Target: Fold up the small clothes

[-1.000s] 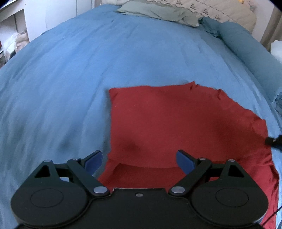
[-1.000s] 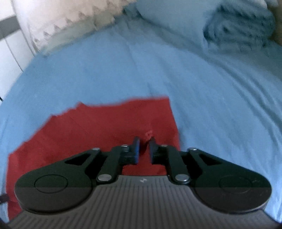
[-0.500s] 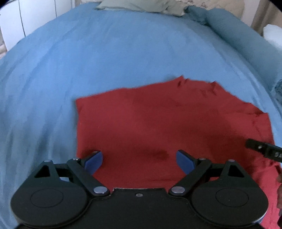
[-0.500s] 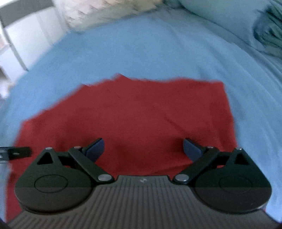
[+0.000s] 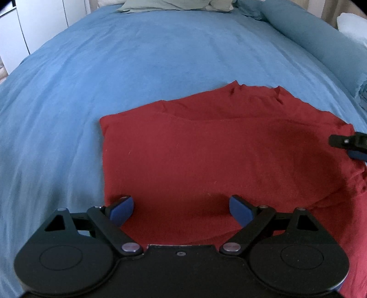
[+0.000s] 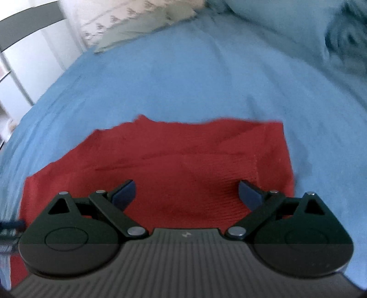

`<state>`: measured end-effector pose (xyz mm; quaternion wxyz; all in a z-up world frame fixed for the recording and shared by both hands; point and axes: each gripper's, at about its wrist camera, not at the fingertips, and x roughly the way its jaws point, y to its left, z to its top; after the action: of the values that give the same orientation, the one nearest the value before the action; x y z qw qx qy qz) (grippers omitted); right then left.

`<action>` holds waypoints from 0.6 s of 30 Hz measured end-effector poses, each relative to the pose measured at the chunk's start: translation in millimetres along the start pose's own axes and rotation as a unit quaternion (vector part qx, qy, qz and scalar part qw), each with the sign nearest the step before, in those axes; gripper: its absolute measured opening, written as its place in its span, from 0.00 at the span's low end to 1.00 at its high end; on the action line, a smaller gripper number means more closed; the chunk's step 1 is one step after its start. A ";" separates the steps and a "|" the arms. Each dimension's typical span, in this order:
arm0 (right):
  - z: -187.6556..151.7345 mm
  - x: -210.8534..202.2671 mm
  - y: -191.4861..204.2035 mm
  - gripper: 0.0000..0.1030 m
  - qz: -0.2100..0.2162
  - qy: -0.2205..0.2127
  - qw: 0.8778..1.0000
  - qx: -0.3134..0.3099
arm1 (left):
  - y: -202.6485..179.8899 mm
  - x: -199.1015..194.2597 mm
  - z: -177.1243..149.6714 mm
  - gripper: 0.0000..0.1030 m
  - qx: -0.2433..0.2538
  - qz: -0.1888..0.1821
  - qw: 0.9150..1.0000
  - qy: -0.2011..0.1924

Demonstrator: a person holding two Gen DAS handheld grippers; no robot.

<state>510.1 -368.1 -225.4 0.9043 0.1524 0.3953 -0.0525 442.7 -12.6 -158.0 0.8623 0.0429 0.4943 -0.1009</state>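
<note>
A red garment [image 5: 206,155] lies folded on the blue bedspread [image 5: 114,68]; it also shows in the right wrist view [image 6: 183,160], with a folded layer and a ribbed hem toward its right side. My left gripper [image 5: 181,209] is open and empty, hovering over the garment's near left part. My right gripper [image 6: 187,194] is open and empty over the garment's near right part. The right gripper's fingertip [image 5: 344,142] shows at the right edge of the left wrist view.
Pillows [image 5: 165,4] lie at the head of the bed. A blue bolster [image 5: 321,41] and folded blue bedding [image 6: 344,41] lie along the far right. White cupboards [image 5: 34,23] stand to the left of the bed.
My right gripper opened and let go of the garment, which now lies folded over. Both grippers have drawn back and shifted over the cloth.
</note>
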 end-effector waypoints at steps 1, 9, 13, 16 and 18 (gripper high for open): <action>0.6 5.7 -3.6 1.00 -0.004 0.000 1.000 0.003 | -0.1 -0.5 -0.7 0.91 -0.002 -0.001 1.000 0.001; 9.0 -60.4 2.6 1.00 0.032 -0.054 0.997 -0.039 | 12.1 -54.9 0.5 0.91 -0.017 0.002 0.999 -0.040; 7.8 -144.4 6.8 1.00 0.040 -0.104 0.992 -0.064 | 25.1 -117.3 -9.8 0.91 -0.054 0.000 0.996 -0.069; 1.4 -206.8 10.9 1.00 0.036 -0.126 0.989 -0.068 | 31.8 -162.2 -24.7 0.91 -0.067 -0.004 0.995 -0.072; -3.7 -239.6 14.1 1.00 0.032 -0.128 0.989 -0.068 | 32.8 -190.2 -37.6 0.94 -0.066 0.009 0.995 -0.069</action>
<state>347.2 -359.7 -49.4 0.9568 0.0953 0.2742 -0.0159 324.7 50.9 -14.0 0.8961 -0.0171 0.4391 -0.0628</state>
